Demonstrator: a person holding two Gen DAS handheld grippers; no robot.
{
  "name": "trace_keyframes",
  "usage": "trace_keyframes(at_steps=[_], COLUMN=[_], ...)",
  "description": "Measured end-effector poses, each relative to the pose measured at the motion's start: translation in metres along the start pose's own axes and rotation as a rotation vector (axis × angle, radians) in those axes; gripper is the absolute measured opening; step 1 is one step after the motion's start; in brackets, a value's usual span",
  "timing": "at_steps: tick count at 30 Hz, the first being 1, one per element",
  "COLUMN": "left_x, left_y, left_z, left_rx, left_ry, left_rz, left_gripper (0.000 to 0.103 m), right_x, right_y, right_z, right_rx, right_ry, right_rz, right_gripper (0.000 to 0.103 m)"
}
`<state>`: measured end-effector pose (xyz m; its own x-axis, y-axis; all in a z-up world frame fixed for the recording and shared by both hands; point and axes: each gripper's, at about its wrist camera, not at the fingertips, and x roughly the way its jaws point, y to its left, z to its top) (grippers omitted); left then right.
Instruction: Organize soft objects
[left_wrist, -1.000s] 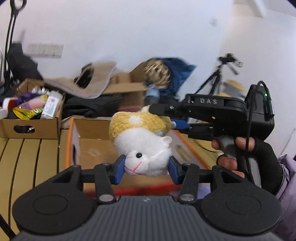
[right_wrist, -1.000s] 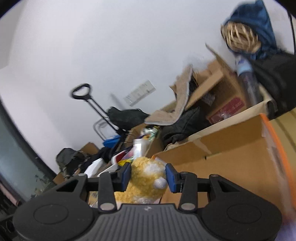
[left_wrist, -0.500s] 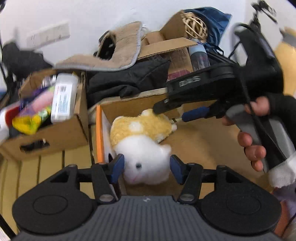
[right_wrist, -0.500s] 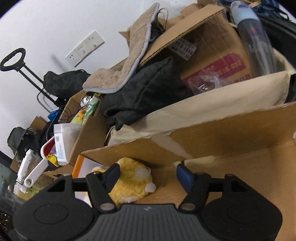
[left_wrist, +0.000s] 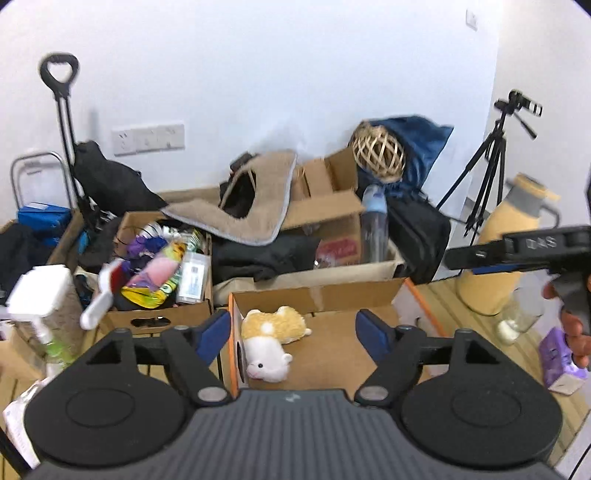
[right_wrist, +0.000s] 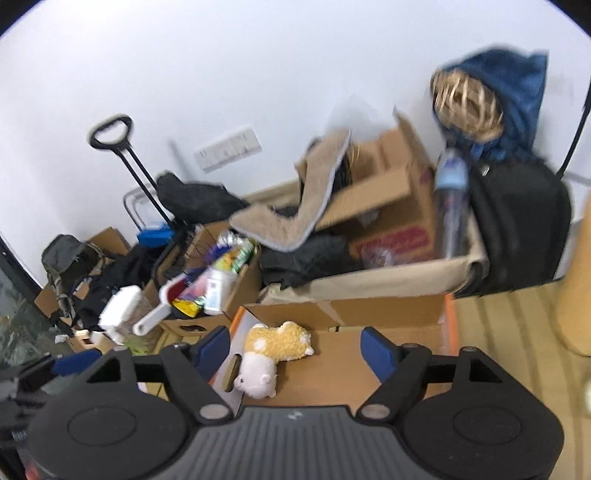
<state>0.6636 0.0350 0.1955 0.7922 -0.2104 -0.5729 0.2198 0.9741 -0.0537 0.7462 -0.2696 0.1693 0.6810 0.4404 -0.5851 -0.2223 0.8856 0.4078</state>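
Note:
A yellow and white plush hamster (left_wrist: 271, 339) lies on its side in the left part of an open cardboard box with orange edges (left_wrist: 413, 295). It also shows in the right wrist view (right_wrist: 273, 354), in the same box (right_wrist: 448, 321). My left gripper (left_wrist: 293, 338) is open and empty, above and in front of the box. My right gripper (right_wrist: 297, 349) is open and empty too, and is seen at the right of the left wrist view (left_wrist: 480, 260).
A cardboard box of mixed items (left_wrist: 166, 280) stands left of the orange-edged box. Behind are a large box with a beige mat (left_wrist: 255, 210), black bags and a wicker ball (left_wrist: 376, 155). A tripod (left_wrist: 487, 162), a tan jug (left_wrist: 506, 251) and a purple packet (left_wrist: 559, 362) are at the right.
Both grippers let go of the plush hamster, opened wide and pulled back and up. The hamster now lies in the box.

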Motion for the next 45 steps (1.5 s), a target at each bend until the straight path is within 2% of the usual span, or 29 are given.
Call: trace_keyframes(at_steps=[5,8,12,16,20,23,25,28,34,37,41,42,43,44,45], left_x=[-0.063,-0.094,-0.139,-0.189,-0.231,-0.251,-0.256,-0.252,-0.233,-0.208,-0.155,-0.142,-0.122,-0.103,-0.083], left_y=[-0.022,-0.029,-0.032,-0.044,-0.062,-0.078,-0.085,-0.093,-0.091,-0.080,-0.049,-0.040,-0.029,-0.019,-0.008], left_z=[-0.006,-0.034,-0.118,-0.216,-0.302,-0.352,-0.370,-0.372,-0.368,-0.357,-0.320,-0.310,-0.295,-0.281,-0.267], left_rx=[-0.005,-0.031,-0.069,-0.085,-0.050,-0.008,0.033,0.076,0.039,0.008,-0.066,-0.083,-0.110,-0.138,-0.163], left_ry=[-0.053,-0.109,-0.185,-0.289,-0.360,-0.376,-0.364,-0.351,-0.343,-0.327,-0.300,-0.289,-0.264,-0.234,-0.203], left_rz=[-0.006,-0.025,-0.033,-0.024,0.001,0.049,0.031,0.024,0.016,0.005,0.020,0.019,0.017,0.011,-0.013], left_gripper=[0.080,0.086,0.089,0.099,0.103,0.103,0.103,0.103,0.103,0.103,0.102,0.098,0.088,0.083,0.077], right_x=[-0.074,-0.108,-0.163,-0.208,-0.243,-0.262,-0.266,-0.263,-0.245,-0.222,-0.177,-0.163,-0.148,-0.132,-0.115], right_y=[0.007,0.017,0.031,0.036,0.038,0.032,0.028,0.030,0.037,0.040,0.043,0.043,0.043,0.042,0.041], right_z=[-0.026,-0.067,-0.156,-0.255,-0.343,-0.411,-0.441,-0.453,-0.447,-0.436,-0.403,-0.391,-0.378,-0.365,-0.351], right_rx=[-0.022,-0.099,-0.207,-0.267,-0.275,-0.227,-0.263,-0.279,-0.279,-0.278,-0.273,-0.265,-0.254,-0.241,-0.226], right_ry=[-0.051,-0.113,-0.261,-0.334,-0.408,-0.480,-0.490,-0.428,-0.411,-0.384,-0.336,-0.323,-0.306,-0.287,-0.268], right_rz=[-0.006,-0.045,-0.059,-0.039,-0.075,-0.104,-0.109,-0.124,-0.104,-0.073,-0.027,-0.016,-0.003,0.009,0.021], right_gripper=[0.081,0.081,0.082,0.086,0.090,0.102,0.102,0.102,0.102,0.099,0.087,0.084,0.077,0.072,0.069])
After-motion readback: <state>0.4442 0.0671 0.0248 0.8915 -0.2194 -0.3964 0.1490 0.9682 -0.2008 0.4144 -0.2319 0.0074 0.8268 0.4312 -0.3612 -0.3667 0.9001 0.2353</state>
